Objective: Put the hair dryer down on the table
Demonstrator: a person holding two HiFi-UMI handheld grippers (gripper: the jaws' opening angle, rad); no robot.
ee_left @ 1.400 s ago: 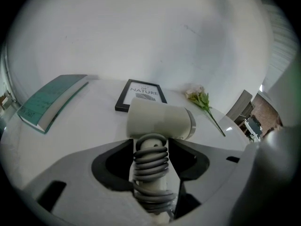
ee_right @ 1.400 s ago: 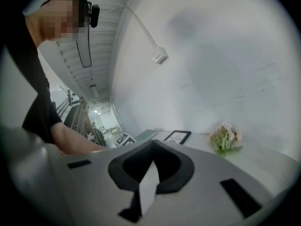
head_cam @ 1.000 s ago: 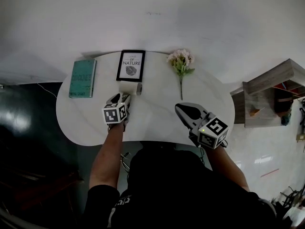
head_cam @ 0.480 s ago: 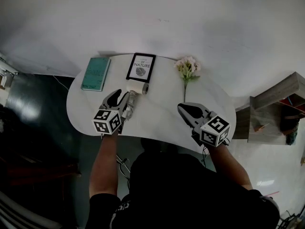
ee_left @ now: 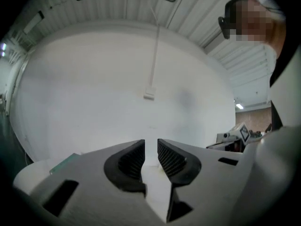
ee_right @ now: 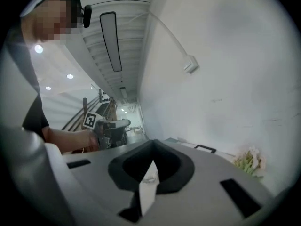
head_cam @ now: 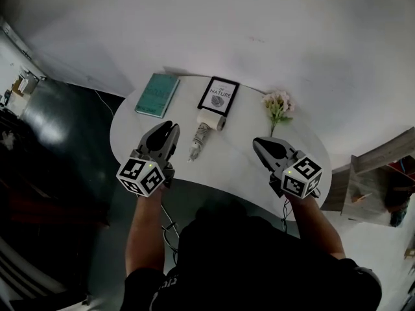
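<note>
While the hair dryer lies flat on the white table, you grip it with neither tool. Its thick end points to 12 o'clock, just short of the framed print, and its slim end points to 6 o'clock. Your left gripper hangs at the dryer's 9 o'clock, apart from it. Its jaws have just been closing and now stand at a narrow gap with nothing between them. Your right gripper sits at the dryer's 3 o'clock, jaw tips together and empty. A green book lies at the table's 10 o'clock and flowers at its 2 o'clock.
</note>
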